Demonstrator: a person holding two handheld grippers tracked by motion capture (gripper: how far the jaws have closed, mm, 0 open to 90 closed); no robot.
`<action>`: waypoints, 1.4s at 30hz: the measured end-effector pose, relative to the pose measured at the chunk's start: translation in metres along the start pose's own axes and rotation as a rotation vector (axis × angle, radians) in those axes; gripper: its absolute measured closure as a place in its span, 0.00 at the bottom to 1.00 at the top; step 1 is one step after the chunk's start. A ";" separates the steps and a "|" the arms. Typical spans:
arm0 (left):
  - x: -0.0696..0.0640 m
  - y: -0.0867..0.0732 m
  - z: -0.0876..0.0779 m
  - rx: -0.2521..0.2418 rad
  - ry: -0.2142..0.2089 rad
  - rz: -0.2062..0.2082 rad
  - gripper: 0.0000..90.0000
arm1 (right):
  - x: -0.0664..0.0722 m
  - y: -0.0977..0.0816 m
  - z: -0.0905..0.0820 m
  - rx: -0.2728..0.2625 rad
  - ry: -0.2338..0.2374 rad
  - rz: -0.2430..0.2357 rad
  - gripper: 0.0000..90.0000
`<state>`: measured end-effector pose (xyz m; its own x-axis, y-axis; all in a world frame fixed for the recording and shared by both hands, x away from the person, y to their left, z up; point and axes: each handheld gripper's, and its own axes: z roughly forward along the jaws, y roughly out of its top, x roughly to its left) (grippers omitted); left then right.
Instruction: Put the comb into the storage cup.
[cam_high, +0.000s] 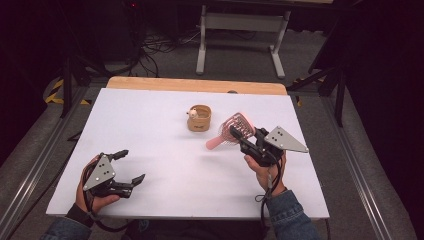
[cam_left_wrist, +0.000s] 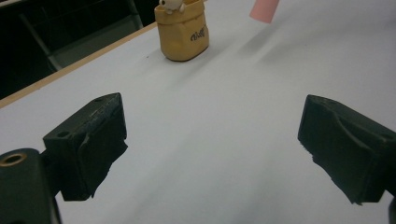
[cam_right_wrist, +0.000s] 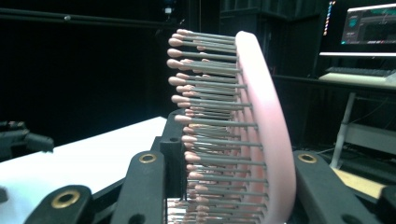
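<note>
My right gripper (cam_high: 243, 139) is shut on the head of a pink hairbrush (cam_high: 231, 129), held above the white mat right of centre, its handle slanting down to the left. In the right gripper view the brush (cam_right_wrist: 266, 116) stands on edge between the jaws, bristles to the left. A tan cup (cam_high: 199, 119) with a small pale figure at its rim stands just left of the brush. My left gripper (cam_high: 133, 164) hovers at the near left, open and empty. The left gripper view has the cup (cam_left_wrist: 183, 35) far ahead of the gripper (cam_left_wrist: 212, 149) and the brush's handle tip (cam_left_wrist: 264, 10).
The white mat (cam_high: 150, 130) covers a wooden table whose far edge (cam_high: 195, 85) shows. A white desk frame (cam_high: 240, 30) and cables lie on the floor beyond. Metal rails (cam_high: 30, 170) run along both sides. A monitor and keyboard (cam_right_wrist: 359, 70) sit behind.
</note>
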<state>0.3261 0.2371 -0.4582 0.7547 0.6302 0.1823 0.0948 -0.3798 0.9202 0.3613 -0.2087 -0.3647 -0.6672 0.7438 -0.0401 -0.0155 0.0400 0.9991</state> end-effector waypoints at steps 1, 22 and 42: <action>0.000 0.000 0.000 0.000 0.000 0.000 0.10 | 0.000 0.000 0.000 0.000 0.000 0.000 0.70; -0.001 -0.003 -0.006 0.020 0.035 0.020 0.08 | -0.009 0.030 0.016 -0.036 -0.050 -0.038 0.70; -0.001 -0.003 -0.007 0.016 0.037 0.025 0.08 | -0.020 0.053 0.036 -0.061 -0.106 -0.055 0.70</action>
<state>0.3208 0.2422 -0.4586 0.7325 0.6450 0.2178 0.0872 -0.4062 0.9096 0.4005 -0.1974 -0.3112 -0.5813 0.8084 -0.0930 -0.0973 0.0444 0.9943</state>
